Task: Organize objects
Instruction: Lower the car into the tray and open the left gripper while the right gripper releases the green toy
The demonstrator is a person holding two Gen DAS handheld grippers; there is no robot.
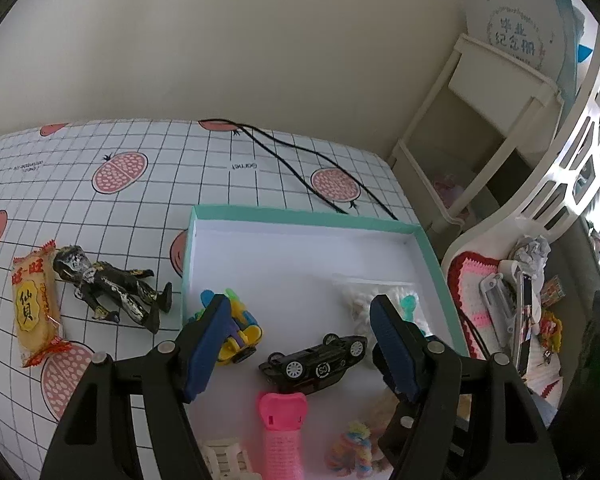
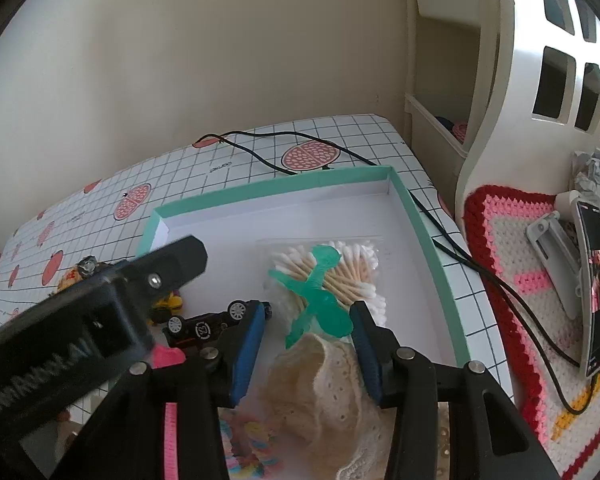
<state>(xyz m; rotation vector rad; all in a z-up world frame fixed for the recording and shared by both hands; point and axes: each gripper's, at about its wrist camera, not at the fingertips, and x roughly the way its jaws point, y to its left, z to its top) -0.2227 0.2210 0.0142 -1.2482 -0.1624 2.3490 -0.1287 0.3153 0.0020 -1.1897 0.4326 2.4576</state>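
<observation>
Now, both jaws apart, left gripper over the black car in the box: descend squarely, right gripper clear.

**Toys and bits, in and beside the box**

You have a shallow teal-rimmed box with a white floor on the counter. In it lie a black toy car on its side, a yellow toy vehicle, a bag of cotton swabs under a green figure, a cream lace cloth and a pink comb. Left of the box lie a black action figure and a rice cracker packet.
</observation>
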